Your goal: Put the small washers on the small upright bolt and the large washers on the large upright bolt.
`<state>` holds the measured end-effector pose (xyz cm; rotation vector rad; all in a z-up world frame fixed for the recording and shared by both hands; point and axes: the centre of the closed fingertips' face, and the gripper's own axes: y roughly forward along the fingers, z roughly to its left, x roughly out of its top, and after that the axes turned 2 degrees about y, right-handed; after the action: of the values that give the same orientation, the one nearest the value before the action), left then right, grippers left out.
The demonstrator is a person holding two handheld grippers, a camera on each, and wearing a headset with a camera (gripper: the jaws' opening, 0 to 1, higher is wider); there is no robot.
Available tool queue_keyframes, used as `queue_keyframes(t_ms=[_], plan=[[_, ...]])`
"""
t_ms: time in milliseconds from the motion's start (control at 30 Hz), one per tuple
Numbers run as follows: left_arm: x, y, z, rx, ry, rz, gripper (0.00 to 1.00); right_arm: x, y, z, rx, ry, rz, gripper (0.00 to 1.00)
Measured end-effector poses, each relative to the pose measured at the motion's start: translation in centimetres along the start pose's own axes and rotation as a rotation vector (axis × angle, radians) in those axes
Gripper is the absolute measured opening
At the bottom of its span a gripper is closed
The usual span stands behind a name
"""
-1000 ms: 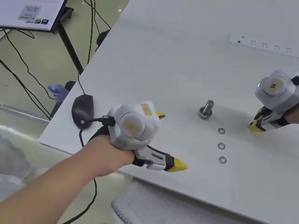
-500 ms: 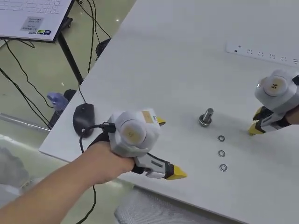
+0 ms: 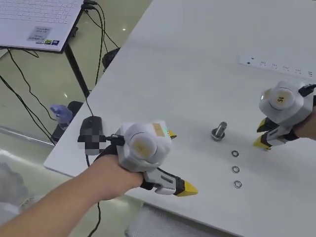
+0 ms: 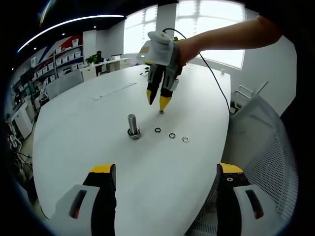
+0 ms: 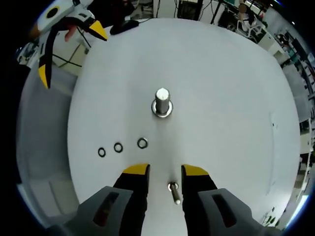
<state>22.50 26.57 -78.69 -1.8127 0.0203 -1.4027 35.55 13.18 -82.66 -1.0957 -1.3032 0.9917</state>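
Observation:
The large upright bolt point(image 3: 218, 131) stands mid-table, also seen in the gripper views point(image 4: 133, 127) point(image 5: 162, 102). Three small washers point(image 3: 235, 169) lie in a row beside it point(image 5: 118, 147) point(image 4: 172, 134). A small upright bolt point(image 5: 173, 191) stands between the jaws of my right gripper point(image 5: 165, 172), which is open and not touching it; in the head view this gripper point(image 3: 260, 134) is at the right. My left gripper point(image 3: 180, 161) hovers near the table's front edge, wide open and holding nothing point(image 4: 166, 169).
A white power strip point(image 3: 276, 66) lies at the back right. A mouse point(image 3: 91, 131) with its cable sits at the table's left edge, and a laptop point(image 3: 34, 19) stands on a side stand. A mesh chair point(image 3: 158, 224) is under the front edge.
The head camera has shifted. My right gripper has moved slightly left, toward the large bolt. The left gripper holds its place.

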Motion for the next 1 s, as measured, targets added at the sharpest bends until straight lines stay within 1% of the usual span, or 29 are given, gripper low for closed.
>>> queue_keyframes(t_ms=[67, 133, 233, 333, 400, 500, 700, 833, 1000], plan=[[0.2, -0.2, 0.1, 0.018, 0.001, -0.014, 0.84, 0.4, 0.1, 0.4, 0.009, -0.023, -0.003, 0.27], [0.2, -0.2, 0.0, 0.011, -0.017, -0.022, 0.85, 0.7, 0.2, 0.7, 0.014, -0.032, -0.008, 0.27], [-0.3, -0.1, -0.1, 0.008, -0.001, -0.003, 0.85, 1.1, 0.3, 1.3, 0.027, -0.054, -0.019, 0.27], [-0.3, -0.3, -0.2, 0.008, -0.007, -0.008, 0.84, 1.3, 0.5, 1.8, 0.036, -0.061, -0.024, 0.27], [-0.4, -0.3, -0.3, 0.008, -0.009, -0.009, 0.84, 1.6, 0.7, 2.2, 0.042, -0.062, -0.04, 0.27], [-0.4, -0.3, -0.3, 0.006, -0.01, -0.01, 0.83, 1.7, 1.4, 2.8, 0.058, -0.052, -0.058, 0.27], [-0.7, -0.5, -0.2, 0.009, -0.014, -0.01, 0.83, 1.3, 2.6, 3.3, 0.068, -0.046, -0.048, 0.26], [-0.9, -0.5, -0.2, 0.01, -0.017, -0.005, 0.83, 1.3, 3.4, 3.4, 0.062, -0.048, -0.044, 0.26], [-0.6, -0.9, -0.3, 0.009, -0.02, -0.012, 0.83, 1.3, 4.4, 3.4, 0.057, -0.047, -0.047, 0.25]])
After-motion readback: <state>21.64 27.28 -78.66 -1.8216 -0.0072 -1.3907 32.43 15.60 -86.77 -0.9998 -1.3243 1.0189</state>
